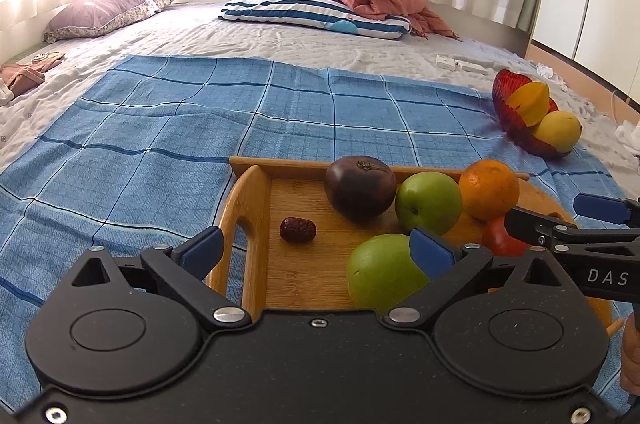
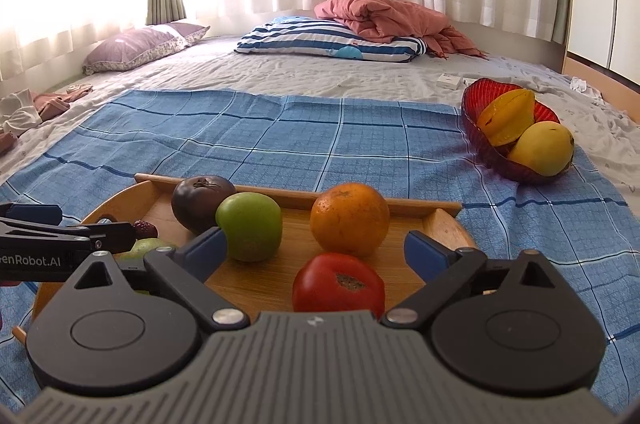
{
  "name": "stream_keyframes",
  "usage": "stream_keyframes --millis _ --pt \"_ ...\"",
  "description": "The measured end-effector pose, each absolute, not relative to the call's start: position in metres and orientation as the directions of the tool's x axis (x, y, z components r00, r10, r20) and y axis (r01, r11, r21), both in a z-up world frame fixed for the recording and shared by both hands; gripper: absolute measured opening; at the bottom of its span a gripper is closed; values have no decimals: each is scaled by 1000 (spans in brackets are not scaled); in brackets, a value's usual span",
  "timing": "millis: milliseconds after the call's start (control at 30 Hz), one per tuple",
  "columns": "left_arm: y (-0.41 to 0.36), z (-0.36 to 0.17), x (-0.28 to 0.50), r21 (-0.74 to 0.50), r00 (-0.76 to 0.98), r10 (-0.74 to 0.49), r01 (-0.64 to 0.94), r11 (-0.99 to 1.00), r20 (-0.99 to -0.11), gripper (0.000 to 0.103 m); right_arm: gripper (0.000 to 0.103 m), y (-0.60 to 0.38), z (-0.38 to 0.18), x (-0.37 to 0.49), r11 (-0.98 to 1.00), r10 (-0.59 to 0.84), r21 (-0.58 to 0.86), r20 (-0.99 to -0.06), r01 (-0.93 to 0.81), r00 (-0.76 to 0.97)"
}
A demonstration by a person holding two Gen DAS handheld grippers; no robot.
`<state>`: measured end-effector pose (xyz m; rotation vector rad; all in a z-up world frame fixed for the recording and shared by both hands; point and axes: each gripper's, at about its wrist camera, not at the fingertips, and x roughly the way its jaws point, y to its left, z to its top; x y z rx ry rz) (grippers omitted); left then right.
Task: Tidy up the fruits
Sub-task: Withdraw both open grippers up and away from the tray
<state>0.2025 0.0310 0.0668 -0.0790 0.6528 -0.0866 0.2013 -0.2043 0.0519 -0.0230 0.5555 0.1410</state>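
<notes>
Fingers (image 2: 424,250) of the right gripper (image 2: 316,248) stand wide apart and empty, hovering low over the wooden tray (image 2: 444,224). A red tomato (image 2: 338,284) lies dead ahead at twelve o'clock, squarely between them, so the right hand is nearer it; round, it shows no long axis. Beyond sit an orange (image 2: 350,218) and a green apple (image 2: 250,226). At two o'clock, well apart, the red bowl (image 2: 476,96) holds a starfruit (image 2: 508,118) and a mango (image 2: 542,148). Likewise spread and empty, the left gripper (image 1: 316,248) has a second green apple (image 1: 380,276) at one o'clock.
</notes>
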Motion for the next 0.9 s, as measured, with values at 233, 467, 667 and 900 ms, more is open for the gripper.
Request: stream_keyframes --millis 233,467,667,900 --pt "29 66 185 -121 795 -126 66 990 -594 100 102 -207 52 185 991 117 6 -496 -131 860" --pt "26 63 161 -120 803 -124 66 991 -582 100 102 -210 50 163 992 112 -5 -457 -129 882" --pt "25 59 141 -141 804 -133 62 988 -580 100 103 -212 47 139 991 116 -5 -426 -130 897" --pt "19 54 118 -134 807 -128 62 989 -576 100 103 -212 38 113 993 97 -24 -404 -117 910"
